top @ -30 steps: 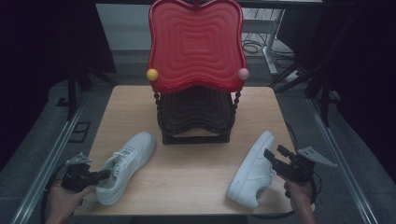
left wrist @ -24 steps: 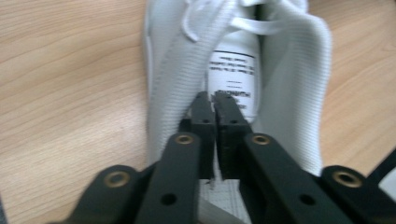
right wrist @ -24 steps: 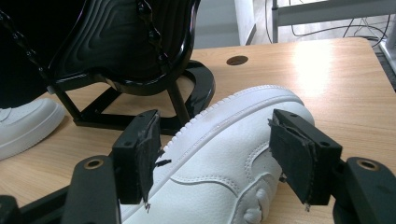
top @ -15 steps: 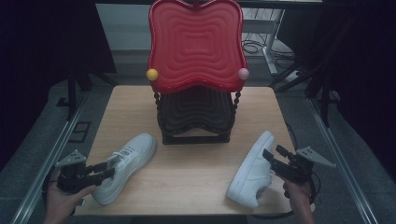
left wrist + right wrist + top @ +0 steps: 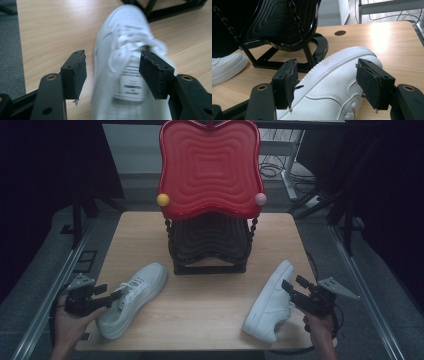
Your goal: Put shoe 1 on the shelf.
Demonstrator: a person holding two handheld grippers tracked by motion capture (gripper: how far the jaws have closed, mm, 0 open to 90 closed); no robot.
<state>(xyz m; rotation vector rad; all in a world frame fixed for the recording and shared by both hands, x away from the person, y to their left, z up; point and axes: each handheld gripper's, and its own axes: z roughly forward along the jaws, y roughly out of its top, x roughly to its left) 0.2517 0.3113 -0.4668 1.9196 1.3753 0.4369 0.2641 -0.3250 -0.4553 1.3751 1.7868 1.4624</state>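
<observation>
two white sneakers on the table, both grippers released.

the left shoe lies front-left on the wooden table; the left gripper has just been opening, jaws spread either side of the tongue and collar, pads clear. the right shoe lies front-right, tipped on its side; the right gripper straddles its upper, unclamped. both are probably light, with soft upper and stiff sole. grip at the collar or heel, not the laces. the red-and-black rack stands behind.
</observation>
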